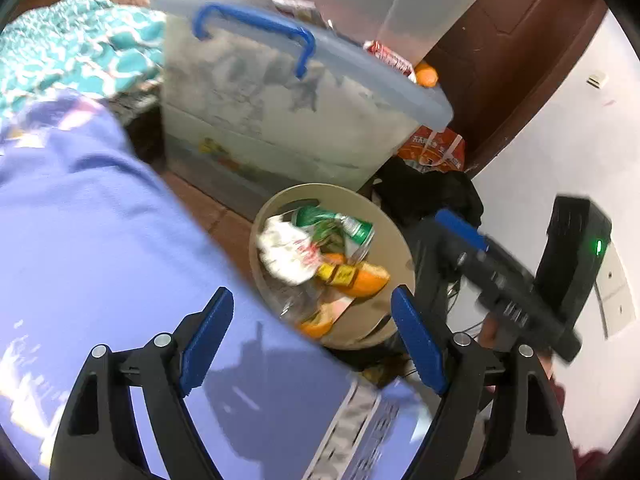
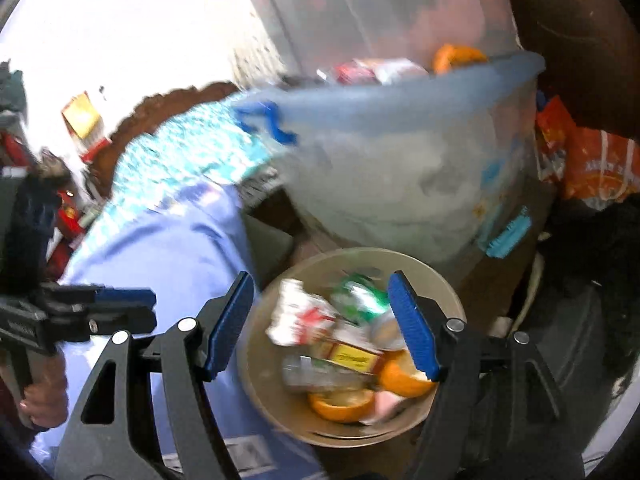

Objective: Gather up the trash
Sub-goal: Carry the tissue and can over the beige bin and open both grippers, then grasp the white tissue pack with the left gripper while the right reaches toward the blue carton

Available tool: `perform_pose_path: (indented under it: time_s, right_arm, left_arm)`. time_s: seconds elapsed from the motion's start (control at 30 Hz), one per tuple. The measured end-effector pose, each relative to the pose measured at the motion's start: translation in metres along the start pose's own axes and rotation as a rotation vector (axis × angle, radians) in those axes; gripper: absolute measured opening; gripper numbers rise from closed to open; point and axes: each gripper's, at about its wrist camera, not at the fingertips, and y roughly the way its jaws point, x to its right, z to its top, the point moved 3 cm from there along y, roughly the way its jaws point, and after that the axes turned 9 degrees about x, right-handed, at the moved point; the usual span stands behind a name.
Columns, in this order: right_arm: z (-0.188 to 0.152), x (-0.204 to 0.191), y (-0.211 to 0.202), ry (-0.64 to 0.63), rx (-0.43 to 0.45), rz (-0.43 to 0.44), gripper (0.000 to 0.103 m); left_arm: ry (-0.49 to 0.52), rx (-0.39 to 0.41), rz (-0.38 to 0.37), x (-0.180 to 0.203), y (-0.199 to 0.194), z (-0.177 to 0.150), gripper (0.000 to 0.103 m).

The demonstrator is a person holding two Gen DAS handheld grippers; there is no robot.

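A round beige trash bin (image 1: 394, 240) (image 2: 436, 276) stands on the floor, holding orange peels (image 1: 366, 280) (image 2: 338, 404), a green can (image 1: 340, 226) (image 2: 360, 298), a yellow packet (image 2: 352, 356) and crumpled white wrappers (image 1: 286, 254) (image 2: 304, 318). My left gripper (image 1: 312, 344) is open and empty, above the blue bedding beside the bin. My right gripper (image 2: 320, 324) is open and empty, just above the bin's near side. It also shows in the left wrist view (image 1: 480, 248) to the right of the bin. A red wrapper (image 1: 390, 58) (image 2: 360, 70) and an orange peel (image 1: 426, 74) (image 2: 456, 56) lie on the storage box lid.
A translucent storage box (image 1: 280, 120) (image 2: 400, 184) with blue handle stands behind the bin. Blue bedding (image 1: 100, 220) (image 2: 168, 248) fills the left. An orange bag (image 1: 434, 150) (image 2: 592, 168) and dark items (image 1: 432, 192) lie right of the box. A brown door (image 1: 512, 48) and white wall (image 1: 560, 152) are behind.
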Motion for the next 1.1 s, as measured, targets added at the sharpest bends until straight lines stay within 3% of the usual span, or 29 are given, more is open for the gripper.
perform_pose_path:
  time_s: [0.13,0.2,0.37,0.47,0.5,0.53,0.67,0.73,0.8,0.93,1.03,1.1]
  right_arm:
    - [-0.006,-0.038,-0.001,0.013,-0.015,0.101,0.071]
    - [-0.014,-0.062,0.005,-0.002,-0.04,0.14,0.071]
    - [-0.038,-0.119,0.033,-0.032,-0.137,0.228,0.071]
    - [-0.051,-0.166,0.057,-0.058,-0.206,0.296,0.075]
    - [-0.055,-0.185,0.066,-0.073,-0.231,0.331,0.075]
    - [-0.058,-0.203,0.074,-0.086,-0.251,0.361,0.076]
    - [-0.067,-0.291,0.128,-0.075,-0.367,0.484,0.076]
    - [-0.071,-0.324,0.159,-0.063,-0.412,0.499,0.075]
    - [-0.078,-0.356,0.195,-0.062,-0.453,0.47,0.071]
    - [-0.09,-0.384,0.245,-0.036,-0.529,0.427,0.05]
    - [-0.103,-0.385,0.258,0.02,-0.598,0.448,0.039]
    - [-0.109,-0.384,0.246,0.025,-0.611,0.485,0.039]
  left_arm:
    - [0.016,0.05,0.09,-0.026,-0.057,-0.029,0.078]
    - [0.025,0.082,0.186,-0.047,-0.091,-0.048,0.078]
    - [-0.046,0.141,0.517,-0.12,-0.18,-0.093,0.08]
    - [-0.109,0.186,0.869,-0.174,-0.229,-0.115,0.094]
    - [-0.135,0.176,0.979,-0.193,-0.239,-0.123,0.094]
    - [-0.168,0.164,1.011,-0.209,-0.243,-0.129,0.094]
    - [-0.236,0.144,1.015,-0.246,-0.234,-0.14,0.093]
    - [-0.259,0.14,0.99,-0.26,-0.226,-0.141,0.09]
    - [-0.289,0.146,0.969,-0.271,-0.225,-0.141,0.079]
    - [-0.404,0.123,0.891,-0.3,-0.223,-0.153,0.029]
    - [-0.432,0.136,0.862,-0.306,-0.232,-0.162,0.028]
    - [-0.434,0.132,0.843,-0.302,-0.238,-0.169,0.028]
